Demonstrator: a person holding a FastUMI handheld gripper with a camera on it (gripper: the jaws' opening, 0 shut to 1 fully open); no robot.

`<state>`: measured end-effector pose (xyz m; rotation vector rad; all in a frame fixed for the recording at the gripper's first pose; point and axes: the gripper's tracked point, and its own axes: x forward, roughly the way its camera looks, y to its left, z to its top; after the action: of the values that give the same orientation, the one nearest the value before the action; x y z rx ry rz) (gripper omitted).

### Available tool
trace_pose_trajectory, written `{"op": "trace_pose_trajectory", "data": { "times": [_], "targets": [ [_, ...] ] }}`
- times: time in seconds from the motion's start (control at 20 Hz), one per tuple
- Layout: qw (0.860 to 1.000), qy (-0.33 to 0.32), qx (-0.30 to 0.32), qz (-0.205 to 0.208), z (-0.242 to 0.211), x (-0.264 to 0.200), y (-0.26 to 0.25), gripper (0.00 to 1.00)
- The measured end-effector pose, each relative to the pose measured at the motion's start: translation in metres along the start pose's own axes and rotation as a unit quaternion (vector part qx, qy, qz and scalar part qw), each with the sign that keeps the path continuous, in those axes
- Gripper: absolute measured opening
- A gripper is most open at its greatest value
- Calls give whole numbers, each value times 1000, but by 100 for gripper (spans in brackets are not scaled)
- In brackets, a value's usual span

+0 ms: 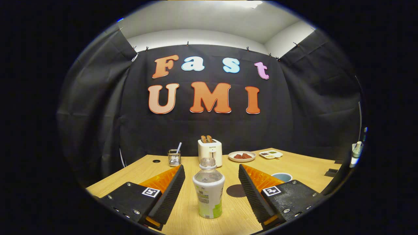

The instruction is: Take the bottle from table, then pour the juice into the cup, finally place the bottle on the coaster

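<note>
A white toaster (210,150) with two slices of toast (206,139) stands at the back of the wooden table (140,168). A wire holder (174,158) sits to one side, a plate of food (242,156) and a divided dish (270,154) to the other.

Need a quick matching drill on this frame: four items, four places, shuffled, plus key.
Items:
1. clear plastic bottle with green-white label
2. dark round coaster
3. white toaster holding toast
4. pale blue cup

Places:
A. behind the right finger
B. between the open claw fingers, untouched
C. beyond the bottle, near the wall
D. on the table beside the bottle, toward the right finger

Pairs: 1-B, 2-D, 3-C, 4-A
</note>
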<state>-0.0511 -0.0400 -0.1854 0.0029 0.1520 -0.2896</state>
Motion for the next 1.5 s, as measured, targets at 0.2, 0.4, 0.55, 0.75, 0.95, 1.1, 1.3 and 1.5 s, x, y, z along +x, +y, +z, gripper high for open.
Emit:
{"op": "trace_pose_trajectory", "data": {
  "times": [0.2,0.4,0.55,0.75,0.95,1.1,1.3,1.5],
  "targets": [
    [999,31,-12,-5,-35,14,-5,98],
    [998,66,-20,-4,-65,27,-7,98],
    [997,81,-11,3,-74,33,-6,94],
    [995,100,18,15,-87,43,0,77],
    [995,102,16,13,-87,51,-2,65],
    [994,111,23,9,-88,56,-7,57],
    [987,116,110,16,-80,60,-13,55],
    [968,122,219,31,-69,70,-12,55]
  ]
}}
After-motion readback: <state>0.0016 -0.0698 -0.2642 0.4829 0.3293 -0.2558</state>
